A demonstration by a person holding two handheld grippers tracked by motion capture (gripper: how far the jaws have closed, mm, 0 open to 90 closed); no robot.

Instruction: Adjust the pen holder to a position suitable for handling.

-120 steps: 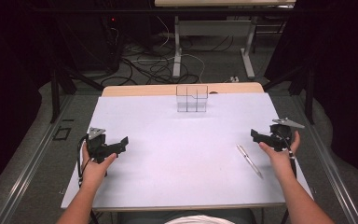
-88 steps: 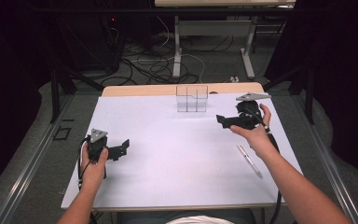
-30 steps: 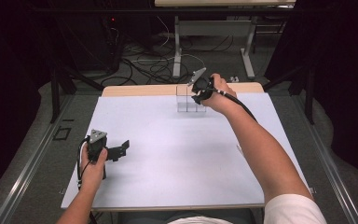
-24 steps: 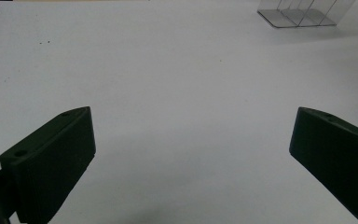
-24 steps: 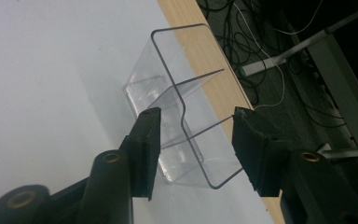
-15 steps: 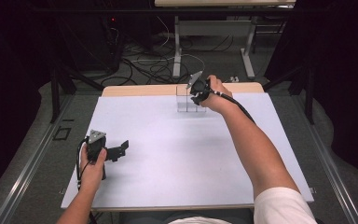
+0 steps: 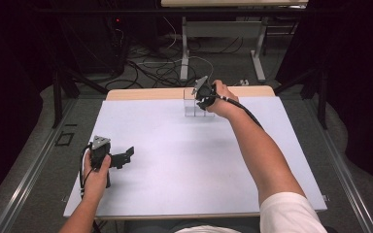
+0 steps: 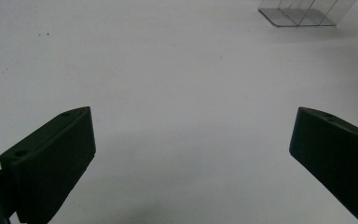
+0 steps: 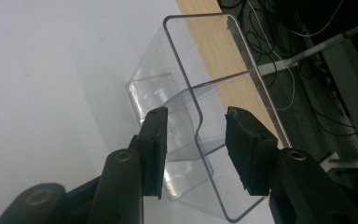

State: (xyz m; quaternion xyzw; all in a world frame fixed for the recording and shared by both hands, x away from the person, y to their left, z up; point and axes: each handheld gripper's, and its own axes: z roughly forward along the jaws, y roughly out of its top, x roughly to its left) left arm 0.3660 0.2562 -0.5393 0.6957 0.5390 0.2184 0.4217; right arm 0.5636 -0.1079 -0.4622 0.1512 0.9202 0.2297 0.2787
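- The clear organiser stands at the far edge of the white surface, at about twelve o'clock from the person, just in front of the bare wooden strip. It is a see-through plastic box split by thin dividers into compartments, upright and apparently empty.
- At about eight o'clock on the surface, the left gripper hovers low in the person's left hand. Its jaws are spread wide with nothing between them, and in the left gripper view the organiser sits well apart at the top right. It is best kept idle there, out of the way.
- At twelve o'clock, the right gripper comes down onto the organiser from above. Its jaws are partly parted and straddle one clear wall, one jaw on each side. I cannot tell whether the pads touch the plastic yet; no firm pinch shows.
- To do this step well, I judge that the wall should sit squarely in the middle of both pads before closing, with the jaws low enough to get a full bite, not just the rim.
- Closing should be slow and gentle: thin, slick plastic may flex or slip.
- Any lift should go straight up, since a one-wall hold will likely let the box tilt.
- The far edge is close, so pushing towards twelve o'clock is the risk to avoid.
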